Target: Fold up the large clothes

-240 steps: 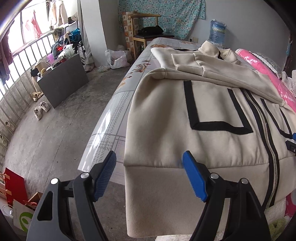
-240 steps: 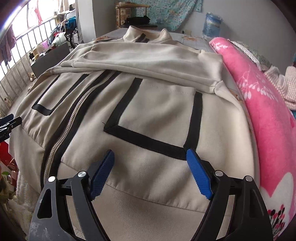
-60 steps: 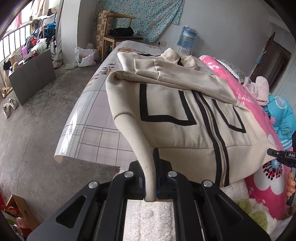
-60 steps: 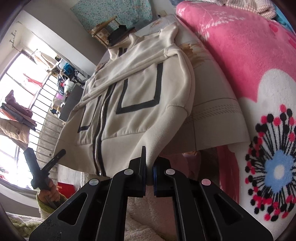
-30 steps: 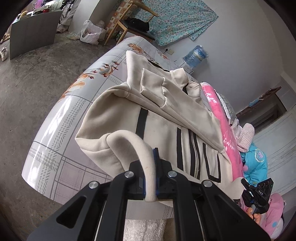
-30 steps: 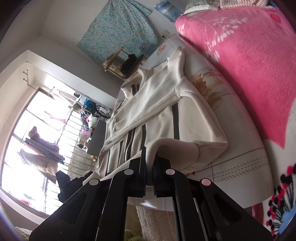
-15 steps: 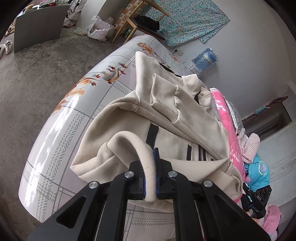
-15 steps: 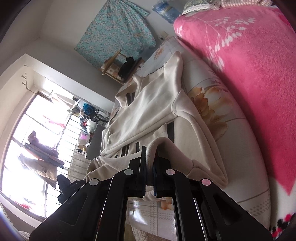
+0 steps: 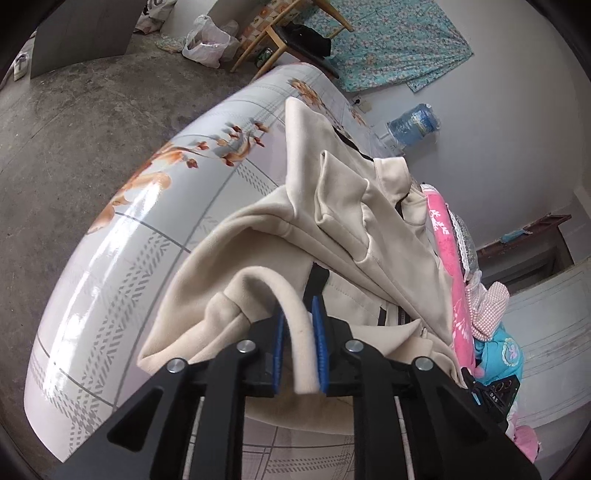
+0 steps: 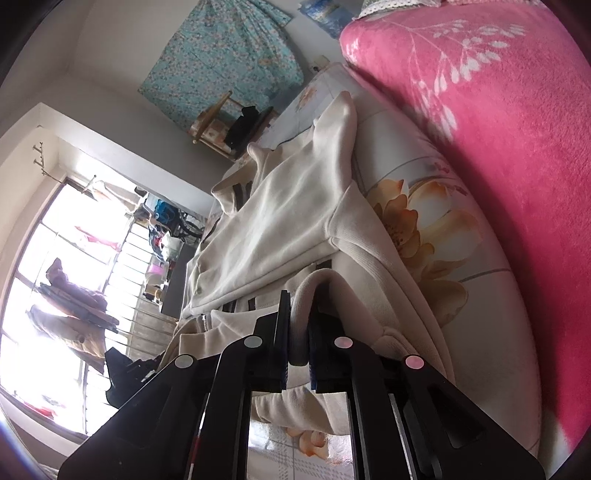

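Note:
A cream zip jacket [image 9: 354,229] with black stripes lies on the bed, sleeves folded across its chest; it also shows in the right wrist view [image 10: 280,221]. My left gripper [image 9: 298,350] is shut on the jacket's ribbed bottom hem at its left corner, lifted and carried over the jacket body. My right gripper [image 10: 298,332] is shut on the hem at the right corner, likewise raised above the jacket. The lower part of the jacket bulges in a loose fold under both grippers.
The bed [image 9: 122,229] has a glossy floral cover. A pink blanket [image 10: 498,122] runs along the jacket's right side. A wooden chair [image 9: 280,33] and a water bottle [image 9: 415,123] stand beyond the bed's far end. Bare concrete floor [image 9: 66,122] lies to the left.
Both grippers have carried the hem further up over the jacket towards the collar. The lower half has doubled over more. The left jaws show a slightly wider gap around the hem.

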Available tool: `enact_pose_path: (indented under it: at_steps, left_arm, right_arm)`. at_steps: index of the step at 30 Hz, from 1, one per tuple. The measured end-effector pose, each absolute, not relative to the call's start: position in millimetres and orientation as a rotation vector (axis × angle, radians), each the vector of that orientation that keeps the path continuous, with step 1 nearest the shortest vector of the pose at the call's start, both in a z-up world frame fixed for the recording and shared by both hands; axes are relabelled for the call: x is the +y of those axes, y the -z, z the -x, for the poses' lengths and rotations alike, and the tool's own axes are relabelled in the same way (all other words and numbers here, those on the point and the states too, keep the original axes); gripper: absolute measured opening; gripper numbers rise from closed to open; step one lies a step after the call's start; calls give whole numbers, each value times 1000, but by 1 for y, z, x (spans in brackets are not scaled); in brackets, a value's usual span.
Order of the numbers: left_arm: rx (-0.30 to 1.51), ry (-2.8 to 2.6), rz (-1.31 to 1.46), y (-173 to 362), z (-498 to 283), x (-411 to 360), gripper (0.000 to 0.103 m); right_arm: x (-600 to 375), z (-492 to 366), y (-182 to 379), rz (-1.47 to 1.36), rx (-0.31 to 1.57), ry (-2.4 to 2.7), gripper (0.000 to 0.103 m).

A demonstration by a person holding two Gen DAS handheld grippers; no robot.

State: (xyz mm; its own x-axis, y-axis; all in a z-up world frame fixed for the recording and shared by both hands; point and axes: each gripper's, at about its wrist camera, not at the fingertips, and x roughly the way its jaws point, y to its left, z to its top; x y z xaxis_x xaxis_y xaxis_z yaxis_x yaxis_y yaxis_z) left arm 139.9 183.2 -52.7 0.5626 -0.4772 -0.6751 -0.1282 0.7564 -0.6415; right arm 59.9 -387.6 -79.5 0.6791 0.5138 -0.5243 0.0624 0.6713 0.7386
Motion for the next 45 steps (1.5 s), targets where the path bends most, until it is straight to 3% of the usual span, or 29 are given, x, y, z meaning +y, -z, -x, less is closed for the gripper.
enact_pose_path:
  at_steps: [4, 6, 7, 13, 20, 24, 26, 28, 30, 35, 41, 45]
  left_arm:
    - [895, 196, 784, 44, -130, 209, 27]
    - [879, 172, 777, 40, -123, 216, 27]
    - [874, 167, 768, 37, -119, 218, 27]
    - [875, 235, 572, 25, -101, 187, 27]
    - [953, 124, 227, 41, -122, 131, 27]
    - [958, 71, 154, 45, -121, 126, 27]
    - [940, 23, 105, 41, -116, 126, 27]
    - [910, 22, 95, 33, -112, 124, 27]
    - [874, 61, 83, 26, -112, 117, 27]
    - [917, 123, 35, 32, -134, 89, 28]
    - [937, 16, -50, 51, -149, 77, 28]
    - [902, 11, -92, 54, -147, 72, 24]
  right_arm:
    - [-384, -57, 76, -790, 789, -266, 24]
    - [-384, -51, 67, -745, 763, -215, 55]
    - [-385, -47, 62, -718, 745, -189, 56]
    - [-365, -30, 36, -568, 696, -152, 56]
    - [-311, -38, 48, -242, 815, -148, 55]
    - [-332, -44, 69, -271, 918, -103, 39]
    - [-339, -42, 61, -324, 914, -108, 36]
    - [-336, -43, 49, -301, 902, -78, 37]
    - [-320, -46, 36, -227, 873, -67, 48]
    - [-257, -71, 23, -136, 858, -249, 57]
    - [-198, -100, 53, 32, 971, -259, 57]
    - [-185, -97, 71, 131, 986, -243, 40]
